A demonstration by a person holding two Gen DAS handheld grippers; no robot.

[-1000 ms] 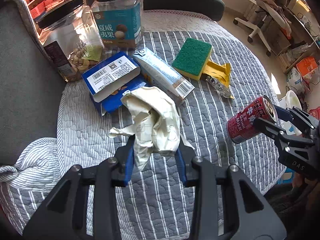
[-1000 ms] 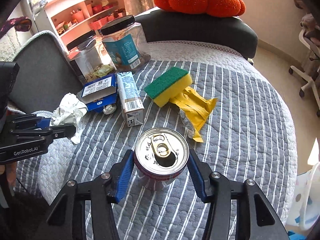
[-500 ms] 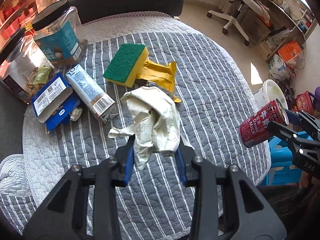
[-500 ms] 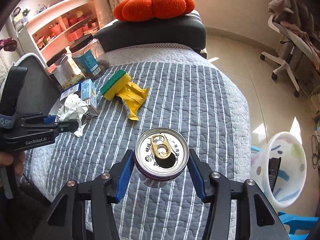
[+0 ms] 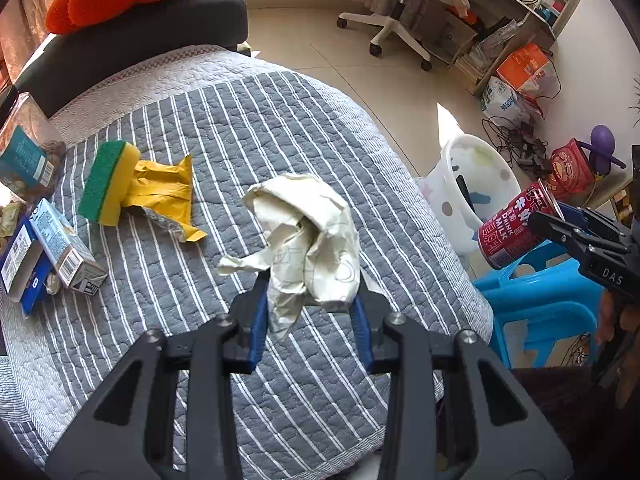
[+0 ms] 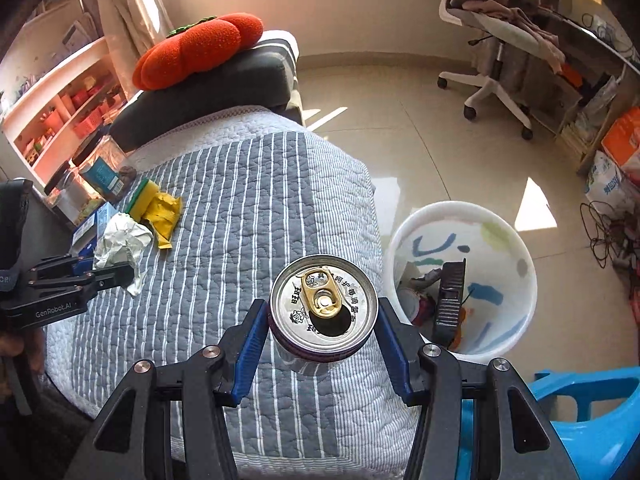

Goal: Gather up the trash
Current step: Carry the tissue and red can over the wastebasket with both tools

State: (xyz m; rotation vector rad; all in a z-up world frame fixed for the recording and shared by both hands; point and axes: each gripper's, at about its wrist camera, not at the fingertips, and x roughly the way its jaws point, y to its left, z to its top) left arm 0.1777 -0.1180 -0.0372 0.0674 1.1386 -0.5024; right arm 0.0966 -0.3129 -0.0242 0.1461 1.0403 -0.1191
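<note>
My left gripper (image 5: 310, 312) is shut on a crumpled white paper wad (image 5: 308, 236) and holds it above the striped grey quilt (image 5: 248, 140). My right gripper (image 6: 322, 344) is shut on an opened red drink can (image 6: 324, 312), held over the quilt's right edge beside the white trash bin (image 6: 516, 240). The can (image 5: 516, 228) and the bin (image 5: 452, 160) also show at the right of the left wrist view. The paper wad (image 6: 120, 240) shows at the left of the right wrist view. A yellow wrapper (image 5: 164, 188) lies on the quilt.
A green-yellow sponge (image 5: 106, 184), a drink carton (image 5: 64, 252), a blue box (image 5: 20, 268) and snack jars (image 5: 24, 156) sit at the quilt's left. A blue plastic stool (image 5: 536, 312) stands by the bin, which holds some trash. An office chair (image 6: 500, 40) stands beyond.
Both grippers have swung right with their loads. The bin has come into fuller view, and the can now hangs at the quilt's right edge close to it.
</note>
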